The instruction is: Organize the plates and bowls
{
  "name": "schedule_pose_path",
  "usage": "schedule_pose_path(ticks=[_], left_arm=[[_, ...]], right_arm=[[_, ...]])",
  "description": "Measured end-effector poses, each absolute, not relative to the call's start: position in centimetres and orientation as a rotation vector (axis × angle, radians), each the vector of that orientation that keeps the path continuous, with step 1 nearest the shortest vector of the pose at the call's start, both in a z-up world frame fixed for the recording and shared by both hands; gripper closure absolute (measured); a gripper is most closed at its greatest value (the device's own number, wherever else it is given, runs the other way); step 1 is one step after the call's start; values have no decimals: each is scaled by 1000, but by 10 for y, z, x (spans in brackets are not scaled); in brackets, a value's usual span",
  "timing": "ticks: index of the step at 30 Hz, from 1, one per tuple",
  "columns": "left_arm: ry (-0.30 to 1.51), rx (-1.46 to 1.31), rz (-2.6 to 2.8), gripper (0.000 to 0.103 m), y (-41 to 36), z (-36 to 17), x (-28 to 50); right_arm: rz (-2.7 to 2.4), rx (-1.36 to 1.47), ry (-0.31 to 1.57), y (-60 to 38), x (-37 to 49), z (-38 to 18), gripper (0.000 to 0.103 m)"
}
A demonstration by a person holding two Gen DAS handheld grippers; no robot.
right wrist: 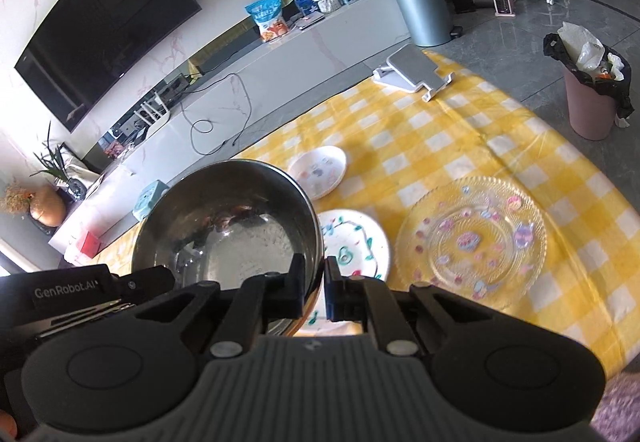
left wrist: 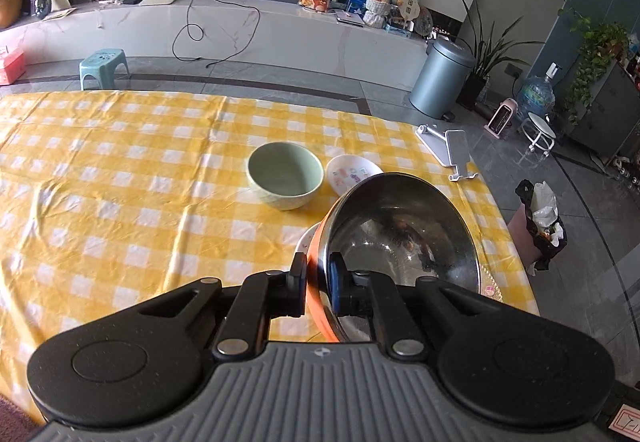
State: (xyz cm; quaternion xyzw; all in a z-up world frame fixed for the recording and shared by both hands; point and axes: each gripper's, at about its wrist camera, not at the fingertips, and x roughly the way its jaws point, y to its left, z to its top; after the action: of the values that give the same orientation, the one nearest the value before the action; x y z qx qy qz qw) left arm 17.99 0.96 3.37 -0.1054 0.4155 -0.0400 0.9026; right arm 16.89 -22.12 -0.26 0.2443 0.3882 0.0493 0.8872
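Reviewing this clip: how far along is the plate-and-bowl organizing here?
Early. Nothing looks stacked yet. In hand: the steel bowl, gripped on its rim by both the left gripper and right gripper. Left: green bowl, small plate, white plate, glass plate.

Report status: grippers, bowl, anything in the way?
Left gripper and right gripper both clamped on steel bowl rim, bowl tilted, lifted. White plate directly beneath. Green bowl and glass plate alongside.

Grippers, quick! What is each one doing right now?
Left gripper: closed on the rim of the steel bowl, holding it tilted.
Right gripper: closed on the same bowl's rim, from the other side.
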Motion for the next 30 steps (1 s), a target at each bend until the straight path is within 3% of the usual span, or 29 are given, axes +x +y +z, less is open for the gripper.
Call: schedule_pose_path(ticks=[12, 30], left_arm=[[888, -366, -47, 90, 85, 12, 101], [1024, -417, -62, 87, 113, -34, 93]], right_arm=[[192, 377, 816, -156, 101, 12, 98], [170, 296, 936, -124, 113, -22, 100]])
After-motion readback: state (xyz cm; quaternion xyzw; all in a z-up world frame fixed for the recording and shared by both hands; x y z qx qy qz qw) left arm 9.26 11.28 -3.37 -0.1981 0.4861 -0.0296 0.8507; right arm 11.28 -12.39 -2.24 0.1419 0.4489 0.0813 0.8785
